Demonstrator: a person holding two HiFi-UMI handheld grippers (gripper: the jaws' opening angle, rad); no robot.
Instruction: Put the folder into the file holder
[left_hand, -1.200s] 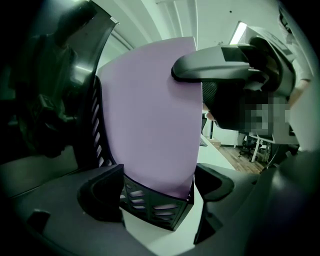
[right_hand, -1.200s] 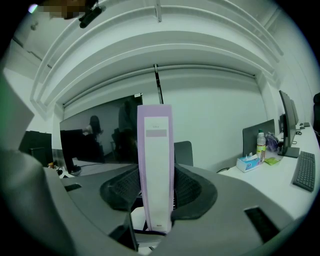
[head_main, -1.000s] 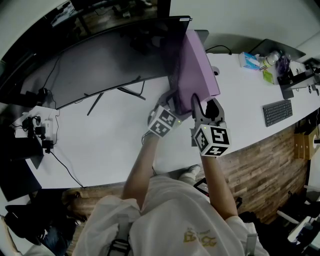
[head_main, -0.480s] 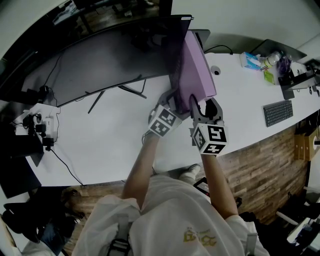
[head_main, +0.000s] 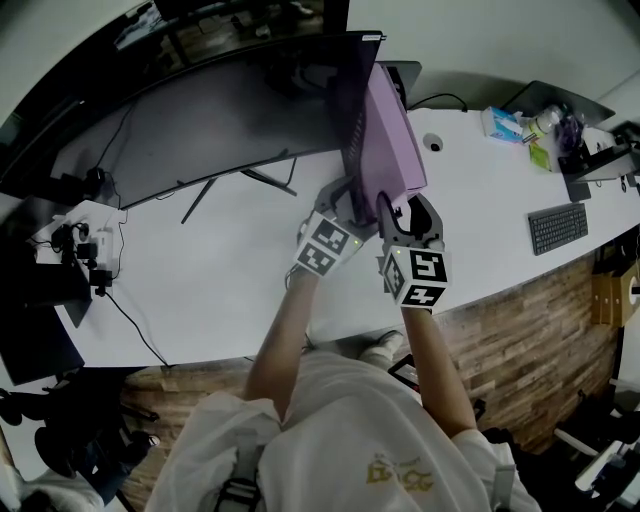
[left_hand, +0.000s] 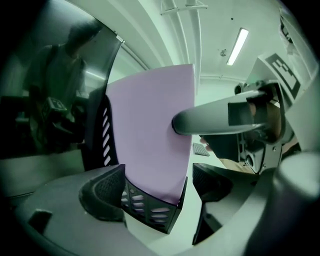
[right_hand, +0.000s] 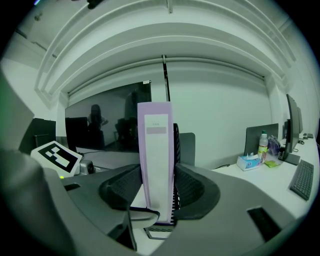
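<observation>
Folder (head_main: 388, 150) has tipped upright between right tool's (head_main: 405, 208) just-opening jaws.

The purple folder (head_main: 388, 140) stands upright, bottom inside the black slotted file holder (left_hand: 150, 212).

White desk (head_main: 230, 270), curved, its front faced with wood panelling (head_main: 520, 330). A large curved monitor (head_main: 200, 130) stands at the back on a splayed stand (head_main: 268, 181), screen dark. Right end: a keyboard (head_main: 555, 226) near the front edge; a tissue box (head_main: 497, 121) with a bottle (head_main: 540, 120) just beside it. A round cable port (head_main: 432, 143) sits in the desktop. Left end: a power strip (head_main: 85, 255) with plugs; a black cable (head_main: 128, 328) runs to the front edge.
</observation>
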